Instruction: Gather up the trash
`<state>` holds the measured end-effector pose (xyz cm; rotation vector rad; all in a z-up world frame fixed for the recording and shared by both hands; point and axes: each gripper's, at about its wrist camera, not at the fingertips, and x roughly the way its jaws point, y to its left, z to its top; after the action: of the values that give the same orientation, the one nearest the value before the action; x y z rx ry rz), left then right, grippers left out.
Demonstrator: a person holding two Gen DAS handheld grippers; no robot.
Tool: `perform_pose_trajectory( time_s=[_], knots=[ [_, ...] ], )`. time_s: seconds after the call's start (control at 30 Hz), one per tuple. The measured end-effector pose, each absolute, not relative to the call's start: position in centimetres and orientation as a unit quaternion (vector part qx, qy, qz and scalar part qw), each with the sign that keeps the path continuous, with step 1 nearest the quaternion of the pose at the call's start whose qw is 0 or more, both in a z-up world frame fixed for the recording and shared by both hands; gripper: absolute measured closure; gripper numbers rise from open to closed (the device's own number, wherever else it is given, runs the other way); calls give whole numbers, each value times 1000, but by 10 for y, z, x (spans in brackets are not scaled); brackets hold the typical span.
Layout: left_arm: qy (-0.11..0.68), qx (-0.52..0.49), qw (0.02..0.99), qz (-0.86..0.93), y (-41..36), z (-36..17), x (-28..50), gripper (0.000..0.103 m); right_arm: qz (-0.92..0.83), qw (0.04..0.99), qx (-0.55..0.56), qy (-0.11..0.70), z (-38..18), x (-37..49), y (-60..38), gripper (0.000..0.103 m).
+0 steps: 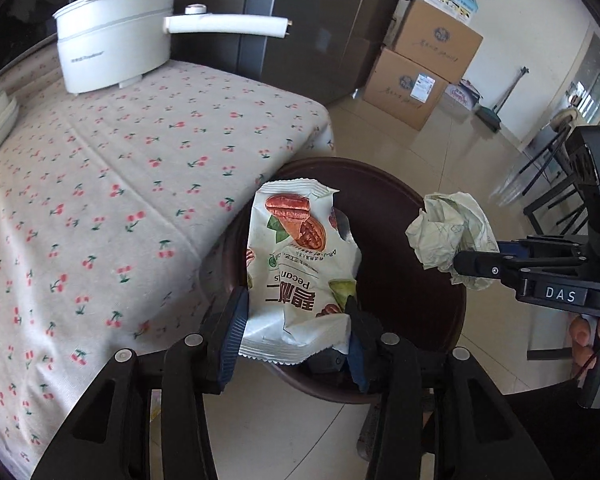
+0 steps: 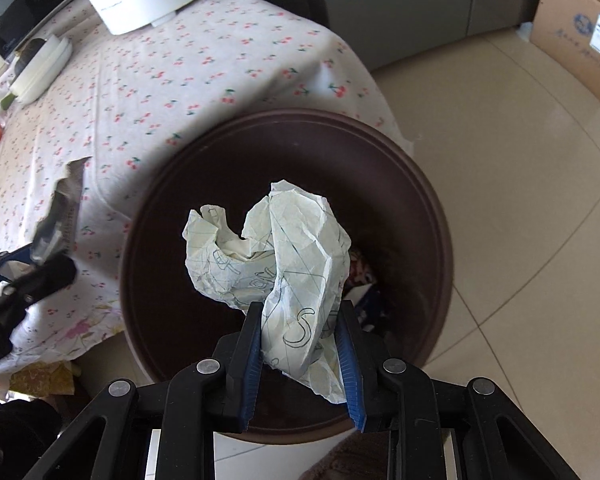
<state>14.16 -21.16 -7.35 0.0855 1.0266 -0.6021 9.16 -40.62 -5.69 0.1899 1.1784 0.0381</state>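
My left gripper [image 1: 296, 312] is shut on a white pecan snack bag [image 1: 300, 256] and holds it over the near rim of a dark brown round trash bin [image 1: 432, 320]. My right gripper [image 2: 302, 320] is shut on a crumpled sheet of paper with pen marks [image 2: 276, 256], held above the open bin [image 2: 420, 208]. In the left wrist view the right gripper [image 1: 460, 258] and its paper [image 1: 452, 232] hang over the bin's right side. In the right wrist view the left gripper [image 2: 56, 268] shows at the left with the bag's silver edge [image 2: 60, 208].
The bin stands on a tiled floor beside a table with a cherry-print cloth [image 1: 100, 184]. A white electric pot [image 1: 116, 36] and a white dish [image 2: 40, 72] are on the table. Cardboard boxes [image 1: 420, 68] stand by a dark cabinet. Some trash lies in the bin [image 2: 364, 280].
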Motion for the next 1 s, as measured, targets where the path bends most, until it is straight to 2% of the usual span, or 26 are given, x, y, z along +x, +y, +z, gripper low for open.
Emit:
perform_pose_trajectory(
  time_s=[0.03,0.1,0.2,0.67,0.73,0.8,0.87,1.0],
  knots=[
    [480,40,827,-290,-215,-76,143,50,15,827,91,555,-58,91,-409,71],
    [485,39,826,-285,-220,-82,149,31,10,826,94,555,-58,90,-413,71],
    [491,14,827,-272,-213,-87,153,17,5,827,97,554,-58,88,-418,71],
    [500,-13,843,-199,-153,-78,132,1,1,825,86,559,-62,95,-412,69],
    [499,-18,845,-194,-144,-75,127,0,-1,824,87,560,-62,98,-407,56],
    [498,-26,846,-189,-133,-72,123,0,-4,822,95,561,-61,99,-403,32],
    [496,-34,848,-184,-124,-68,119,0,-4,826,98,556,-57,99,-398,26],
    [493,-43,852,-170,-104,-62,109,0,4,830,99,550,-51,94,-387,23]
  ],
)
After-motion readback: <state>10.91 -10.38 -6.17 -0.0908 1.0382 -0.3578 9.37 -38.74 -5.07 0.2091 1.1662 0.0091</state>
